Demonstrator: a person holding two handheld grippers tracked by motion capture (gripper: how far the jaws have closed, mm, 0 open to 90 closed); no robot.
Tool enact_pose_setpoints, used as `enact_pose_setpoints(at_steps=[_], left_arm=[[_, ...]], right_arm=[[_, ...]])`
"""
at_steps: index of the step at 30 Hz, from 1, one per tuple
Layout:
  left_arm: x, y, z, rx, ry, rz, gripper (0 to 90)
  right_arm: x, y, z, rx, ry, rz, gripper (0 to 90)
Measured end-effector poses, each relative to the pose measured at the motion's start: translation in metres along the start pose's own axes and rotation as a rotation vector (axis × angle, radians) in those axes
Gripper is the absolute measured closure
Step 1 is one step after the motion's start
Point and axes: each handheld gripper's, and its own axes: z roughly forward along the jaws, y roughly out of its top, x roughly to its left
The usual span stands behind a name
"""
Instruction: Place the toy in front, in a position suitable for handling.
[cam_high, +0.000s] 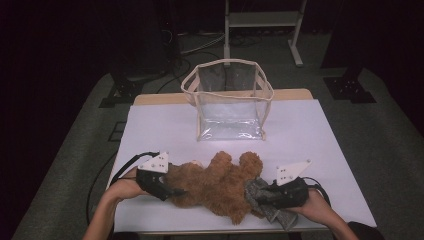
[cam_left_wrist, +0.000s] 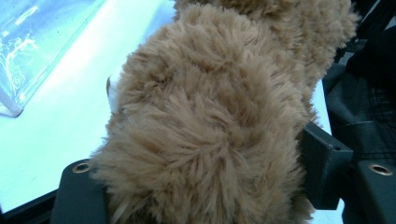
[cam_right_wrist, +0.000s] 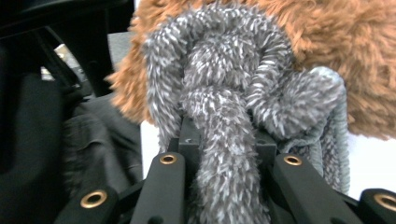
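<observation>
Your left gripper (cam_high: 172, 191) clamps the brown teddy bear (cam_high: 220, 185) lying on the white table (cam_high: 310, 135) — your right gripper (cam_high: 261, 196) pinches its grey scarf (cam_right_wrist: 224, 154).

Plush bear (cam_high: 220, 185) before clear bag (cam_high: 230, 102)

The table (cam_high: 310, 130) is seen from a fixed camera set high on the person's side, faced forward and down. The plush toy (cam_left_wrist: 205, 121) is viewed at very close range along the left gripper (cam_high: 172, 191), with the clear bag (cam_left_wrist: 28, 42) at the upper left. The toy's grey scarf (cam_right_wrist: 224, 93) is seen equally near from the right gripper (cam_high: 255, 196). The toy is shared by all three views.
</observation>
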Motion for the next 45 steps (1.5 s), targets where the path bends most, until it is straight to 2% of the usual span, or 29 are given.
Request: enact_pose_setpoints(at_steps=[4,7,13,22,26,28,31,34,36,40,43,45], left_arm=[[-0.008,-0.002,0.004,-0.021,0.016,0.004,31.1],[-0.012,0.0,0.009,-0.037,0.03,0.011,31.4],[-0.012,0.008,0.025,-0.091,0.028,0.005,31.4],[-0.009,0.042,0.061,-0.084,-0.014,0.051,31.2],[-0.009,0.053,0.071,-0.076,-0.017,0.063,30.9],[-0.009,0.057,0.074,-0.075,-0.008,0.066,30.6],[-0.01,0.058,0.076,-0.08,-0.004,0.064,30.3],[-0.012,0.061,0.078,-0.074,0.002,0.073,30.1],[-0.014,0.062,0.077,-0.066,0.016,0.087,29.8],[-0.018,0.063,0.077,-0.06,0.03,0.097,29.4],[-0.018,0.061,0.076,-0.053,0.042,0.098,28.8],[-0.018,0.06,0.075,-0.061,0.047,0.086,28.2]], right_arm=[[-0.011,0.007,0.0,-0.024,-0.014,0.013,72.6],[-0.02,0.013,-0.002,-0.021,-0.022,0.012,72.7],[-0.031,0.015,-0.014,-0.007,-0.048,0.02,72.7],[-0.032,-0.009,-0.05,-0.027,-0.104,0.077,72.7],[-0.031,-0.022,-0.065,-0.034,-0.124,0.104,72.7],[-0.03,-0.023,-0.073,-0.04,-0.134,0.102,72.7],[-0.029,-0.016,-0.085,-0.079,-0.141,0.084,72.8],[-0.029,0.003,-0.08,-0.069,-0.141,0.037,72.8],[-0.029,0.019,-0.069,-0.048,-0.131,0.005,72.8],[-0.032,0.046,-0.049,-0.04,-0.098,-0.045,72.7],[-0.034,0.057,-0.037,-0.021,-0.083,-0.068,72.7],[-0.037,0.055,-0.036,-0.012,-0.08,-0.059,72.7]])
